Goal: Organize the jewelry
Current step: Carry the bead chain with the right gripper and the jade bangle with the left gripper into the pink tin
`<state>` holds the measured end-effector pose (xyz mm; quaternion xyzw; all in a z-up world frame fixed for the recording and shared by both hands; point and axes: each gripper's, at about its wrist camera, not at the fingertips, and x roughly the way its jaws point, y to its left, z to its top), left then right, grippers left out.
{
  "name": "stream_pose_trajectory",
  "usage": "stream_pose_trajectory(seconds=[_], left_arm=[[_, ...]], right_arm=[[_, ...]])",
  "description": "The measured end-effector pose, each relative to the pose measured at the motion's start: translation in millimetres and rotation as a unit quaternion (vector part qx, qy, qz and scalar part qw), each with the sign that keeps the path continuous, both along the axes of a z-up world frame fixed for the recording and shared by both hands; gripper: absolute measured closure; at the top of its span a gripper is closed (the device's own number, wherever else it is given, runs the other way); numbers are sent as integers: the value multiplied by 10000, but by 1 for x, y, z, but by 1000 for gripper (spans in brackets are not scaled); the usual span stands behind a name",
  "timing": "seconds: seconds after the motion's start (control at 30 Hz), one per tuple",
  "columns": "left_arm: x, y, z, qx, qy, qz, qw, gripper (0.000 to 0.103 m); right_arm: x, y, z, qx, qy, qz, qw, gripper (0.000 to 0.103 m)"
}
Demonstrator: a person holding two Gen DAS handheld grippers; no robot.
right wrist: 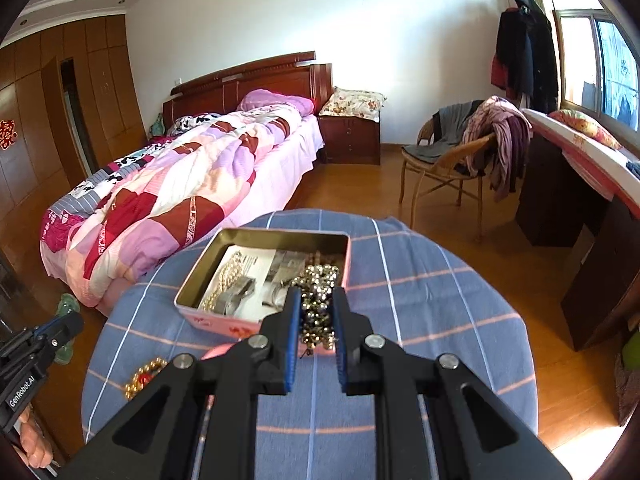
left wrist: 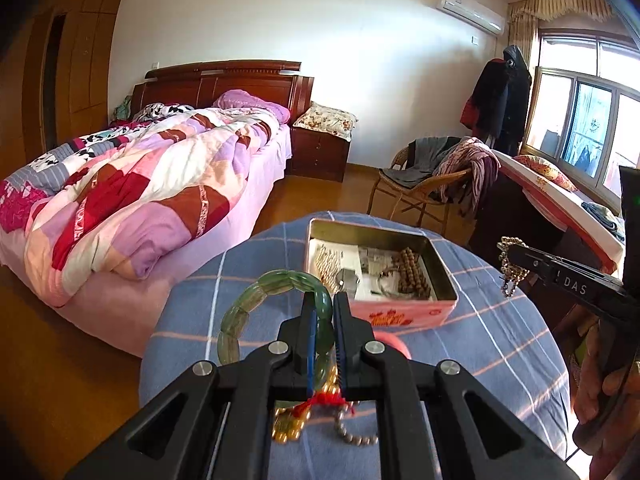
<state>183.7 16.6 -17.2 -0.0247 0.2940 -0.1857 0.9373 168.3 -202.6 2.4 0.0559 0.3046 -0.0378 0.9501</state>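
green bracelet point(left wrist: 276, 300) | pinched in left tongs point(left wrist: 323, 312) | right tongs point(right wrist: 316, 312) clamp bead chain point(right wrist: 318, 300)

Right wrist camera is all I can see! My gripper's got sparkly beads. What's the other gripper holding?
Observer: The left gripper is shut on a green bangle, lifted above the blue checked cloth.
Operator: Anything under it?
Observer: Yes, amber beads with a red tassel lie on the cloth there, beside a small grey bead chain.
Operator: Are my beads over the tin?
Observer: Seen from the left wrist, your right gripper holds the gold bead string to the right of the pink tin, outside its rim.
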Motion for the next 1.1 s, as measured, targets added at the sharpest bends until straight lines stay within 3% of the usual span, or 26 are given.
stream_pose_trajectory(seconds=[0.57,1.1], left_arm=[[77,-60,-4,-62,-160,-303,9994,96],[127,-97,-40,-117,133,-422,9990,96]], right_arm=[[71,12,-12,-759,-15,-50,9971,85],[119,2,-56,-712,349,-173,9967,85]])
